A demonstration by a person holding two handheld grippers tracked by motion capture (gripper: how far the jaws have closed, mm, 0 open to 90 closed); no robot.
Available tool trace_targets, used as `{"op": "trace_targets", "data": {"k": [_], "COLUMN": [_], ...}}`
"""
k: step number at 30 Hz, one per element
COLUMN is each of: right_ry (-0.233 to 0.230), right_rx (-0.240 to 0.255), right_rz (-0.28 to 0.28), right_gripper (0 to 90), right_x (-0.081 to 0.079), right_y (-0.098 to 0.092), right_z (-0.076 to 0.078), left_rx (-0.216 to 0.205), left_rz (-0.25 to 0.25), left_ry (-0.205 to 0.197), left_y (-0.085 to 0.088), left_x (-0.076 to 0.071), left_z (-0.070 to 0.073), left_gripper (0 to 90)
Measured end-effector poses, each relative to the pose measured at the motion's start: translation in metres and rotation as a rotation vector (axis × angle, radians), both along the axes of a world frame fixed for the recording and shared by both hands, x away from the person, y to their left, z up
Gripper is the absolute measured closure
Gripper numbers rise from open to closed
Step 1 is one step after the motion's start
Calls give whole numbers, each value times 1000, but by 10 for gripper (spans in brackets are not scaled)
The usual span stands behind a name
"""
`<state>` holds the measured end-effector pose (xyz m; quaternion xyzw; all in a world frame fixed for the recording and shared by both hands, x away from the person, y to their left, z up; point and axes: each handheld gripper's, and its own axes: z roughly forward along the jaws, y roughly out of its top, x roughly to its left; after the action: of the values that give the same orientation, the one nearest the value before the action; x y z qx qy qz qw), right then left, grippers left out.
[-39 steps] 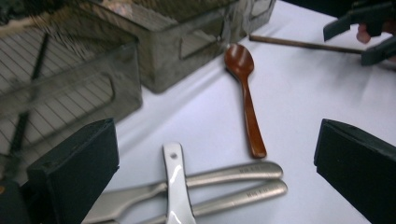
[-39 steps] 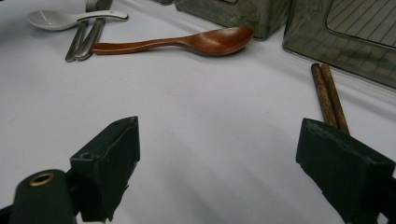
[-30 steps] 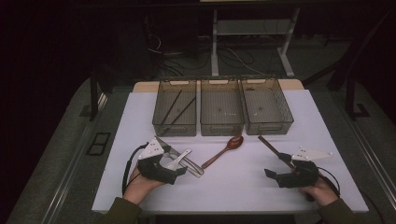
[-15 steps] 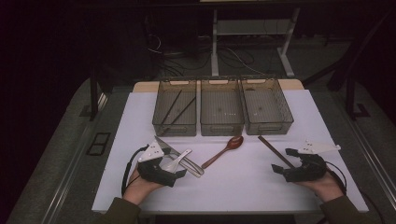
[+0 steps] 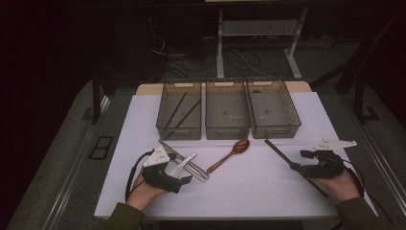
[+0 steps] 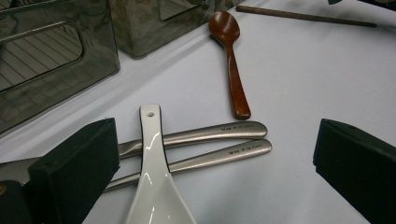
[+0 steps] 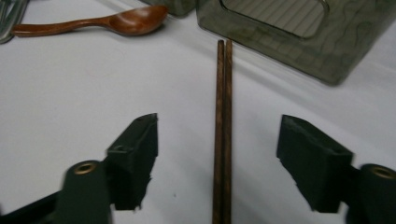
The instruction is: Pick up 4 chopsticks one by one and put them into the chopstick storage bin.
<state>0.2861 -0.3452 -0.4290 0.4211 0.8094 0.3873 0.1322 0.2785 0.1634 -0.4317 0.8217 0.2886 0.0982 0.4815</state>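
**Chopsticks lie between the jaws of the right hand-held gripper**

Chopsticks (image 7: 222, 130), a dark wooden pair lying side by side, rest flat on the white table (image 5: 143, 124) at the person's right. In the right gripper view their long axis runs straight away from the right hand-held gripper (image 7: 217, 140), toward the corner of the right bin (image 5: 273, 108). The two black jaws stand on both sides of the pair and have just been closing, but a gap remains on each side, so the pads do not press the wood yet. The right hand is clearly the nearer one.

The left hand-held gripper (image 6: 215, 158) is spread wide over a white ceramic spoon (image 6: 156, 182), which lies across two metal handles (image 6: 219, 140); it pinches nothing. A brown wooden spoon (image 5: 230, 154) lies between the two hands.

The near ends of the chopsticks are cut off at the bottom of the right gripper view, and in the high view the gripper body covers their middle part. The left bin (image 5: 179, 109) seems to hold other long sticks, but it is too dark to be sure.
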Motion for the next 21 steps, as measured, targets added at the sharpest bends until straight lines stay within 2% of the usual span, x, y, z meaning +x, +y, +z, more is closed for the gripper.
{"op": "trace_targets", "data": {"k": [11,16,21], "right_ry": [72,96,109], "right_rx": [-36,-57,-57], "right_rz": [-21,-30,-11], "right_gripper": [598,687,759], "right_x": [-2,-2,-5], "right_y": [-8,-14,-15], "right_z": [-6,-8,-9], "left_rx": [2,7,5], "left_rz": [1,-3,-4], "left_ry": [4,6,4], "left_y": [0,0,0], "left_x": [0,0,-1], "left_z": [1,1,1], "left_gripper": [0,0,0]}}
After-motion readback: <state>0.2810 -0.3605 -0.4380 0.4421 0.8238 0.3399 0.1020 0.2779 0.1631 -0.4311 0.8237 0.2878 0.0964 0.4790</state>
